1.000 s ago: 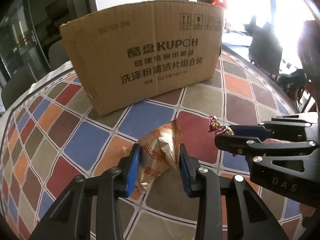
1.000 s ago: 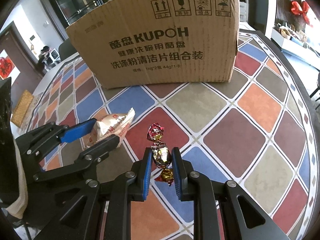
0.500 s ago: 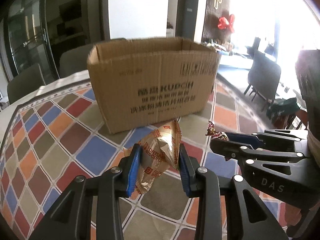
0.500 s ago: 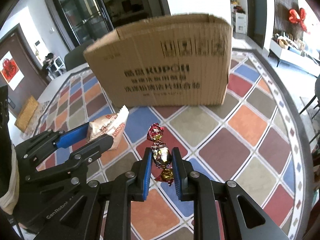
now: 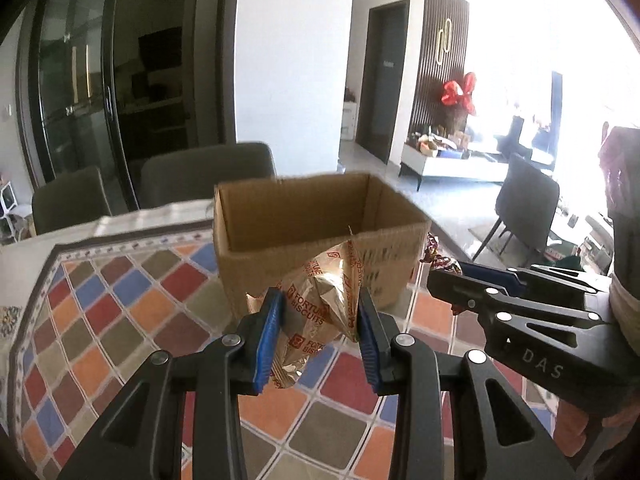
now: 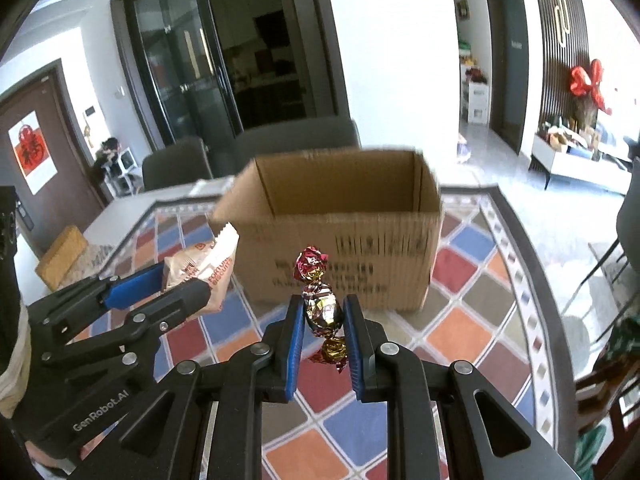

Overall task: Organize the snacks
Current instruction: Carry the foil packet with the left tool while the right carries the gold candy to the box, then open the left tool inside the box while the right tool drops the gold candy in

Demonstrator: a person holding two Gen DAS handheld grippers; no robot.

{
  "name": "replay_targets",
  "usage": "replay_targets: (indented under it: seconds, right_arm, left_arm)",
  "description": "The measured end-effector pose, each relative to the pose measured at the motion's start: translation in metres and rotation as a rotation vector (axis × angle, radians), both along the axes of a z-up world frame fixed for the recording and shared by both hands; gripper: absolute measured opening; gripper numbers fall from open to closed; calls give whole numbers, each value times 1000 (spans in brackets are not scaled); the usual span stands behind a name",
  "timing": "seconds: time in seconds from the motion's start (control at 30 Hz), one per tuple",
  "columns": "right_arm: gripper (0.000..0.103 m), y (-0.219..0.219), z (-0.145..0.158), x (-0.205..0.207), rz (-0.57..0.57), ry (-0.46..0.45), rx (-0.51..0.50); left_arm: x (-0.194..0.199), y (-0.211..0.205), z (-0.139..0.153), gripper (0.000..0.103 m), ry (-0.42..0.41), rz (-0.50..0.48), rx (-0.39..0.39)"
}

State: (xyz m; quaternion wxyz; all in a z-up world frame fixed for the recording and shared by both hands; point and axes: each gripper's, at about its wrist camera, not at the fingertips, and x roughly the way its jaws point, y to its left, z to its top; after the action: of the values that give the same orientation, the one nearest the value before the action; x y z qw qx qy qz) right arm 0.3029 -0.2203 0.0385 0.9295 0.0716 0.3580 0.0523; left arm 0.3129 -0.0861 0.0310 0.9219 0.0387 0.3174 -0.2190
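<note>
My left gripper (image 5: 320,312) is shut on a gold Fortune Biscuits packet (image 5: 320,300) and holds it in the air in front of the open cardboard box (image 5: 316,216). My right gripper (image 6: 322,312) is shut on a red and gold foil-wrapped candy (image 6: 322,312), also raised in front of the box (image 6: 340,216). The box interior shows from above its near rim; its floor is hidden. The right gripper appears at the right of the left wrist view (image 5: 444,276), the left gripper and packet at the left of the right wrist view (image 6: 188,280).
The box stands on a table with a checkered multicolour cloth (image 6: 460,320). Grey chairs (image 5: 208,172) stand behind the table. A flat brown box (image 6: 60,256) lies at the far left table edge. The table edge curves on the right (image 6: 540,300).
Both grippers have risen with their snacks from near the tabletop to about the height of the box rim; the box's open top has come into view. Both stay shut.
</note>
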Motion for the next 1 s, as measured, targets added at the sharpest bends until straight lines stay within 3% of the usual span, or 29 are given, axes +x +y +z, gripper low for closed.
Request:
replay_targets:
  seconds: [0.37, 0.67, 1.0]
  right_arm:
    - [21, -3, 56, 37, 9, -45, -42]
    - [21, -20, 58, 92, 9, 55, -25]
    - [21, -28, 49, 141, -9, 147, -40]
  left_arm:
    - [50, -12, 43, 36, 10, 0, 22]
    - [105, -25, 53, 36, 95, -3, 30]
    - [157, -36, 29, 40, 208, 37, 75]
